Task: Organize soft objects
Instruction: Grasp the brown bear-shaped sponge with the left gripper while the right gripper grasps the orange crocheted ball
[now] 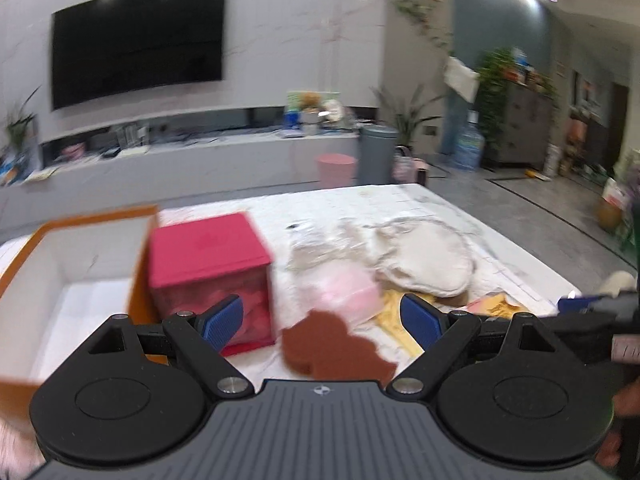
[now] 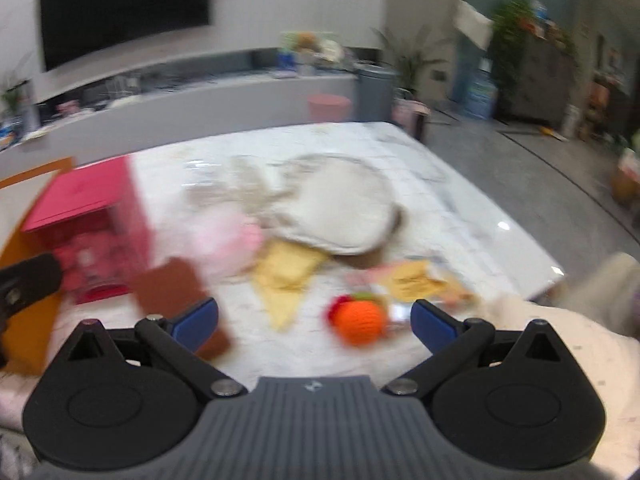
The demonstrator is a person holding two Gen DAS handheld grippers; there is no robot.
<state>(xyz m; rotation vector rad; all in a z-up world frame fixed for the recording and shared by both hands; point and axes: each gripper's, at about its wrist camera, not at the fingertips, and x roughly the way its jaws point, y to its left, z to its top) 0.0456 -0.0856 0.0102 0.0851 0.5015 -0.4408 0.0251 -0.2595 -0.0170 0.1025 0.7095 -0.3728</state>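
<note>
Both tongs are spread wide and hold nothing: the left tongs (image 1: 322, 318) hover over the near edge of the marble tabletop (image 1: 460, 208), the right tongs (image 2: 314, 320) a little further right. The soft objects lie loose in a heap in the middle — a cream fabric pouch (image 2: 340, 208), a pink fluffy piece (image 1: 348, 292), a yellow cloth (image 2: 284, 280), a brown felt shape (image 1: 328, 344) and an orange knitted ball (image 2: 360, 320) nearest to the right tongs. At the left stand an open orange box (image 1: 52, 280) with a white inside and a red box (image 1: 208, 264) just beside it. I judge these are placed there as containers, within easy reach of the left tongs. The pictures are blurred, so small details I cannot tell.
</note>
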